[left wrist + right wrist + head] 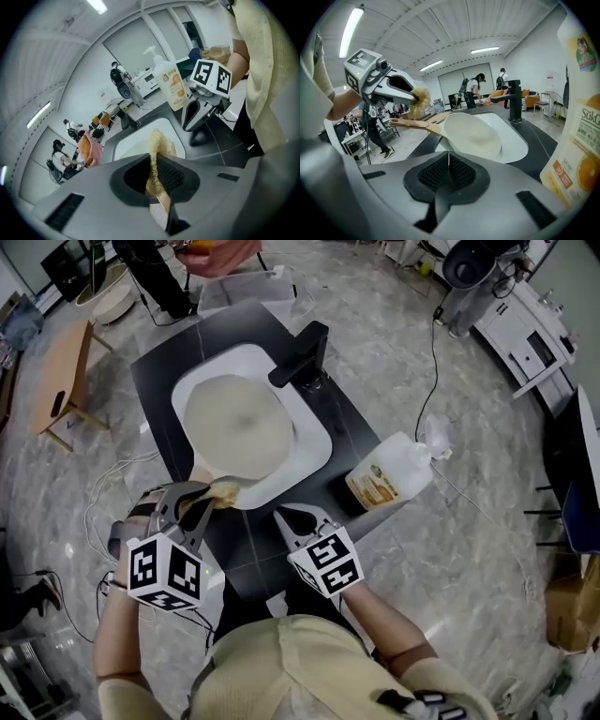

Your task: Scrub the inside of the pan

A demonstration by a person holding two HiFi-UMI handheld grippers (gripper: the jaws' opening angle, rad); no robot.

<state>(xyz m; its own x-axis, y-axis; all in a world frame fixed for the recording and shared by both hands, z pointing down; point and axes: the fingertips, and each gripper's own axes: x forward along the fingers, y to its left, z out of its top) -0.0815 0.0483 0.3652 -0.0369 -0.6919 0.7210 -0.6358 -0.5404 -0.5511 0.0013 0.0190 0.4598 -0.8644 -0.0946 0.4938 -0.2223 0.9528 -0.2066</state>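
Observation:
A cream pan (236, 427) lies in the white sink (314, 432), its wooden handle (410, 123) pointing toward the front left. My left gripper (202, 501) is shut on a tan fibrous scrubber (223, 491), held just above the handle end, outside the pan's bowl. The left gripper view shows the scrubber (159, 152) pinched between the jaws. My right gripper (286, 517) hovers over the black counter in front of the sink, jaws shut on nothing. In the right gripper view the pan (473, 133) tilts in the sink, with the left gripper (410, 96) and scrubber (421, 101) to its left.
A black faucet (302, 354) stands behind the sink. A bottle of dish soap (389, 472) lies on the counter's right edge, close to my right gripper. The black counter (253, 554) is narrow, with tiled floor all around. People stand far back.

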